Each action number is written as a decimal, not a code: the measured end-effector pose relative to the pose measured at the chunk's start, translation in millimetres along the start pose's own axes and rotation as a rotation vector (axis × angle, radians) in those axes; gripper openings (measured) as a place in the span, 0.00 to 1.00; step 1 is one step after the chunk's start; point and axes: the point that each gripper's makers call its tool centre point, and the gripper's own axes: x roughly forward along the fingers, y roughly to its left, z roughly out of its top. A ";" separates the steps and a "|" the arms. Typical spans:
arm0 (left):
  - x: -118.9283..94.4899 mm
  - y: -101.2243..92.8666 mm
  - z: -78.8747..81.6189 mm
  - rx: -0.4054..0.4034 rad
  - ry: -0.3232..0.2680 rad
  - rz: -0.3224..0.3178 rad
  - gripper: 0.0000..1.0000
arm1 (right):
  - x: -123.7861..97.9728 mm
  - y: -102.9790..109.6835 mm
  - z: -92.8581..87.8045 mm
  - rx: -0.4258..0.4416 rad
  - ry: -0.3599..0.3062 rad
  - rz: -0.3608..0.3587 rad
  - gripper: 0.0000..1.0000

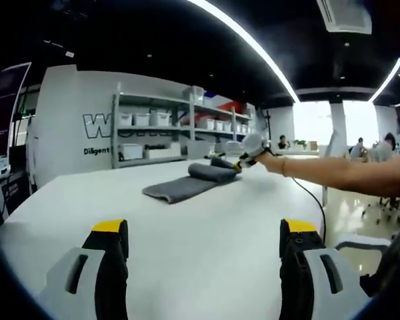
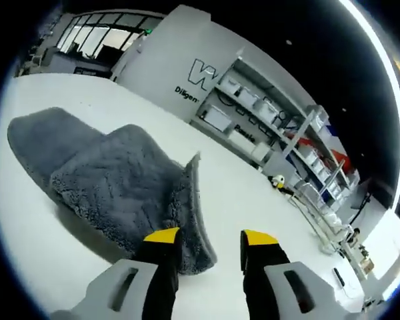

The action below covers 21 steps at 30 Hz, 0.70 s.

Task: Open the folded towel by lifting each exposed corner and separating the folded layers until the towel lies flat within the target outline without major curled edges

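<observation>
A grey folded towel [image 1: 190, 181] lies on the white table [image 1: 187, 267], its far end bunched into a thick fold. My left gripper [image 1: 204, 230] hovers open over the near part of the table, well short of the towel, with nothing between its jaws. A person's outstretched arm [image 1: 333, 175] holds my right gripper [image 1: 243, 158] at the towel's far right end. In the right gripper view the towel [image 2: 113, 180] is close, one edge [image 2: 195, 167] curling up. My right gripper [image 2: 210, 237] has its jaws apart over the towel's near corner, the left jaw against the cloth.
Shelves with white bins [image 1: 160, 120] stand behind the table beside a lettered white wall [image 1: 87, 127]. A black cable [image 1: 308, 195] trails off the table's right side. People sit at the far right [image 1: 387, 147]. A small yellow-and-white object [image 2: 278, 181] rests far along the table.
</observation>
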 end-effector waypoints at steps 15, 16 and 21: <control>7.3 -6.3 8.1 -0.013 -0.033 -0.020 0.92 | -53.9 -23.3 19.3 0.014 -0.072 0.048 0.94; 8.0 -6.3 9.1 -0.011 -0.036 -0.020 0.92 | -57.4 -21.5 17.6 0.024 -0.071 0.068 0.96; 10.6 -5.7 11.3 -0.011 -0.035 -0.023 0.92 | -70.0 -10.7 2.7 0.034 -0.029 0.164 0.99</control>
